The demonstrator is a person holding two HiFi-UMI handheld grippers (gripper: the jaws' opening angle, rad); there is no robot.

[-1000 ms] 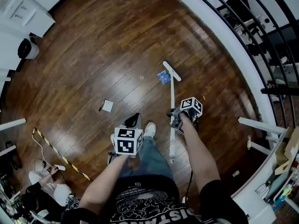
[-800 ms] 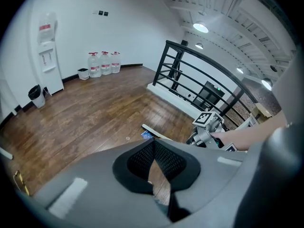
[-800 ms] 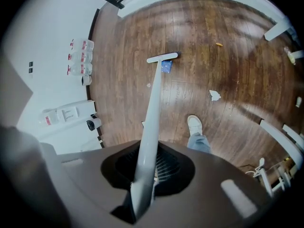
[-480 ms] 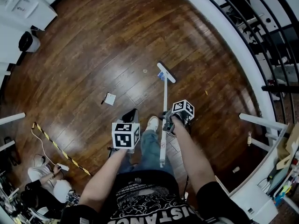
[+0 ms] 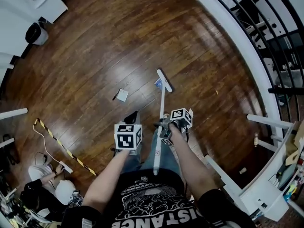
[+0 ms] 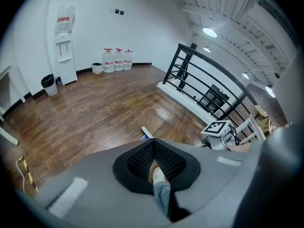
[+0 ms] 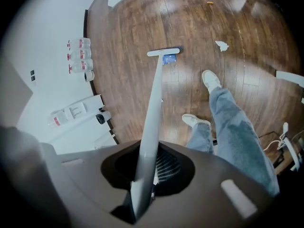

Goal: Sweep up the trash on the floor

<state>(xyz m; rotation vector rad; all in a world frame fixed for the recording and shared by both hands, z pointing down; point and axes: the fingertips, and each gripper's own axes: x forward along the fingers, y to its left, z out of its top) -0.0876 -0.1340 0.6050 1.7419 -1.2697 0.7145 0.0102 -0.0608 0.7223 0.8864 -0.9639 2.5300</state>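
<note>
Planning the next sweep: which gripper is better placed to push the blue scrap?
Right: the right gripper is shut on the broom, head beside the blue scrap. The left gripper holds nothing.

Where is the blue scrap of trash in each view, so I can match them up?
Head view: the blue scrap lies mid-frame, just left of the broom head.
Left gripper view: only a sliver shows, at the near edge of the visible floor beside the broom head.
Right gripper view: it sits upper middle, just below the broom head.
Shared landmark: the white broom head.
</note>
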